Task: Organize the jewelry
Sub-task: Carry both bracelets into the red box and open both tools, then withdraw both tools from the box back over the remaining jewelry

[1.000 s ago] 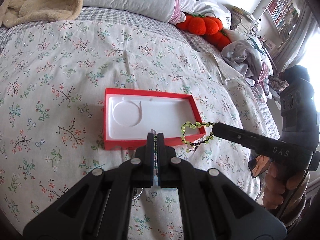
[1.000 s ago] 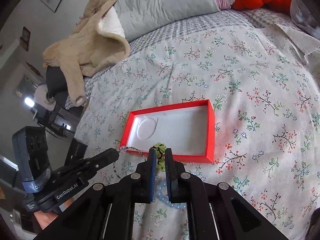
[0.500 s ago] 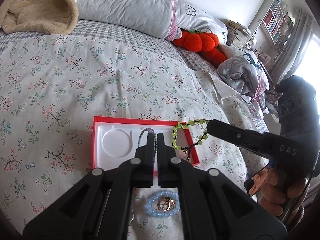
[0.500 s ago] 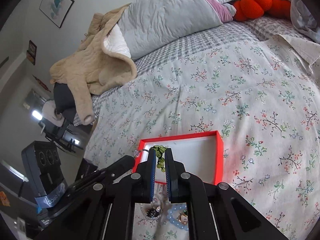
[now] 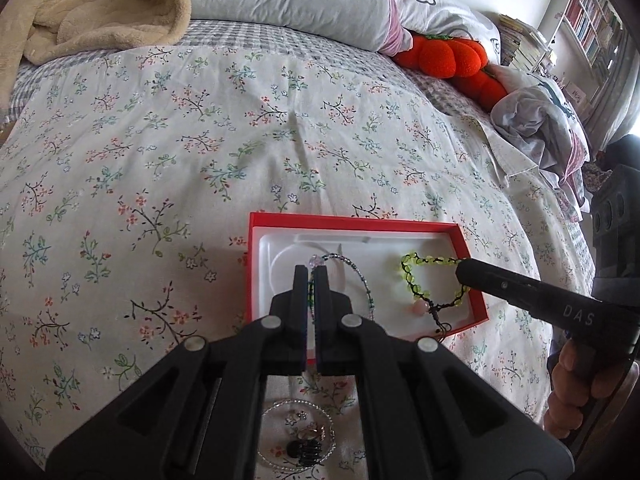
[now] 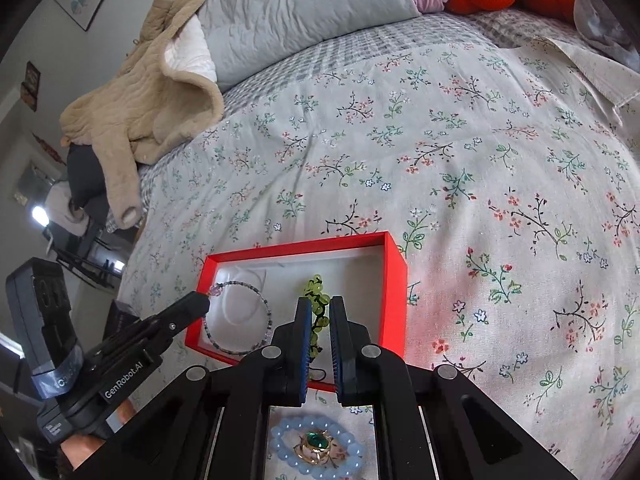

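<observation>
A red box (image 5: 256, 280) with a white moulded insert lies on the floral bedspread; it also shows in the right wrist view (image 6: 394, 292). My left gripper (image 5: 311, 276) is shut on a thin dark beaded bangle (image 5: 362, 280) with a pink bead, held over the box's left part (image 6: 256, 300). My right gripper (image 6: 320, 312) is shut on a green beaded bracelet (image 6: 316, 288), which hangs over the box's right part (image 5: 412, 276) with its dark cord and pink bead trailing down.
On the bedspread near me lie a light-blue bead bracelet around a gold ring with a green stone (image 6: 316, 444), and a clear beaded bangle (image 5: 298, 436) with small dark pieces inside. Pillows, a beige blanket (image 5: 80, 8) and orange plush pumpkins (image 5: 452, 56) lie at the far side.
Both grippers have moved forward and down with their bracelets, from beside the box's near edge to over its white insert. Both stay shut.
</observation>
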`<state>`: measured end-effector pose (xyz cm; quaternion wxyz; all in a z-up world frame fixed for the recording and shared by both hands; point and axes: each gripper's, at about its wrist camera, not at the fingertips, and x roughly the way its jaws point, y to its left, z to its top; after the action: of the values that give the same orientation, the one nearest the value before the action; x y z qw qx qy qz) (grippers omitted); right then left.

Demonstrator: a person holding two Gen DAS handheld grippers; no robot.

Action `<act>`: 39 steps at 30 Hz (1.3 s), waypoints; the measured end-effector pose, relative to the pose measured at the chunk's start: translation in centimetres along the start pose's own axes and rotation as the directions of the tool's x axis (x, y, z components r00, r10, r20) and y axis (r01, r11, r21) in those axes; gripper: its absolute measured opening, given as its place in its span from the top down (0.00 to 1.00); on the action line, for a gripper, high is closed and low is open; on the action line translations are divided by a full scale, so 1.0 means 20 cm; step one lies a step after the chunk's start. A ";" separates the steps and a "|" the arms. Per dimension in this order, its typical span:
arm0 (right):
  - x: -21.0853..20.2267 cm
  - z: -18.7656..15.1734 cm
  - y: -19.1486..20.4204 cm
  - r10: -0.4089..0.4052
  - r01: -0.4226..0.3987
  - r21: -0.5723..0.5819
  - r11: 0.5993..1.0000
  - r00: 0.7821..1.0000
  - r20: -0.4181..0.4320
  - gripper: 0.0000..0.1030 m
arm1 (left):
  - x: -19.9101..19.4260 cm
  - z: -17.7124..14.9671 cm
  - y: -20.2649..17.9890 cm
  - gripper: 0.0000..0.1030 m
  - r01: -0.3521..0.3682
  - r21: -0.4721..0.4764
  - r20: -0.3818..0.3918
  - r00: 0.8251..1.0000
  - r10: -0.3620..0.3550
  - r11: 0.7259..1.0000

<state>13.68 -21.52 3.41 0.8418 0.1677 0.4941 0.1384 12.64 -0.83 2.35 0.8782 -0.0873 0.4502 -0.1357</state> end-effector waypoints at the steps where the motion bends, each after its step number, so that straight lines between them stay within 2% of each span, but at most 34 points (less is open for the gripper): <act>1: 0.00 0.00 0.00 -0.002 0.002 0.000 1.000 1.000 0.001 0.91 | 0.00 0.00 0.00 0.97 -0.003 0.001 0.000 1.000 0.003 1.000; 7: -0.03 -0.01 0.00 -0.029 0.029 -0.012 1.000 1.000 0.012 0.90 | 0.00 0.00 0.00 0.97 -0.014 0.012 0.004 1.000 0.014 1.000; 9: -0.03 -0.01 -0.01 -0.052 0.052 -0.003 0.999 0.998 0.019 0.88 | -0.01 0.00 0.00 0.94 -0.030 0.013 0.010 1.000 0.030 0.999; 10: -0.04 0.00 -0.02 -0.068 0.068 0.007 0.998 0.998 0.014 0.87 | -0.01 0.01 -0.01 0.89 -0.043 0.014 0.009 0.999 0.043 0.999; 12: -0.04 0.00 -0.05 -0.069 0.069 0.033 0.997 0.998 -0.003 0.87 | -0.01 0.01 -0.01 0.64 -0.051 0.009 0.010 0.999 0.050 0.999; 14: -0.06 0.00 -0.06 -0.068 0.069 0.046 0.997 0.998 -0.007 0.87 | -0.03 0.01 -0.01 0.55 -0.051 0.005 0.016 0.999 0.051 0.999; 16: -0.09 -0.01 -0.06 -0.079 0.079 0.035 0.996 0.997 0.005 0.86 | -0.06 0.00 -0.02 0.53 -0.056 0.010 0.021 0.998 0.055 0.998; 20: -0.18 -0.03 -0.04 -0.078 0.078 0.011 0.997 0.997 0.026 0.85 | -0.10 -0.03 -0.02 0.36 -0.083 0.009 0.018 0.996 0.083 0.996; 23: -0.20 -0.07 -0.03 -0.081 0.081 0.000 0.997 0.996 0.022 0.73 | -0.12 -0.07 -0.02 0.27 -0.090 0.003 -0.002 0.996 0.090 0.996; 24: -0.20 -0.09 -0.03 -0.078 0.078 -0.003 0.997 0.997 0.016 0.61 | -0.12 -0.09 -0.01 0.25 -0.096 0.005 -0.004 0.995 0.096 0.995; 25: -0.21 -0.11 -0.04 -0.077 0.077 -0.005 0.997 0.997 0.013 0.41 | -0.13 -0.11 -0.01 0.25 -0.109 0.008 -0.007 0.994 0.109 0.994; 26: -0.22 -0.13 -0.03 -0.080 0.080 -0.009 0.997 0.997 0.016 0.36 | -0.13 -0.12 -0.01 0.24 -0.125 0.011 -0.010 0.992 0.125 0.992; 28: -0.24 -0.16 -0.03 -0.089 0.089 -0.025 0.996 0.996 0.007 0.34 | -0.13 -0.15 0.00 0.21 -0.152 0.007 -0.024 0.988 0.152 0.988; 31: -0.26 -0.22 -0.03 -0.088 0.088 -0.040 0.995 0.996 0.000 0.34 | -0.13 -0.21 0.01 0.20 -0.140 0.006 -0.053 0.989 0.140 0.990; 33: -0.27 -0.25 -0.03 -0.108 0.108 -0.060 0.992 0.994 0.000 0.33 | -0.13 -0.24 0.01 0.20 -0.123 0.018 -0.072 0.990 0.124 0.992; 39: -0.24 -0.33 -0.08 -0.174 0.173 -0.086 0.981 0.985 -0.004 0.30 | -0.13 -0.35 0.03 0.20 -0.159 0.068 -0.100 0.981 0.165 0.985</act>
<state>5.60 -23.93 3.54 0.8543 0.0870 0.5051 0.0865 5.62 0.40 0.18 0.8636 -0.0167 0.4972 -0.0816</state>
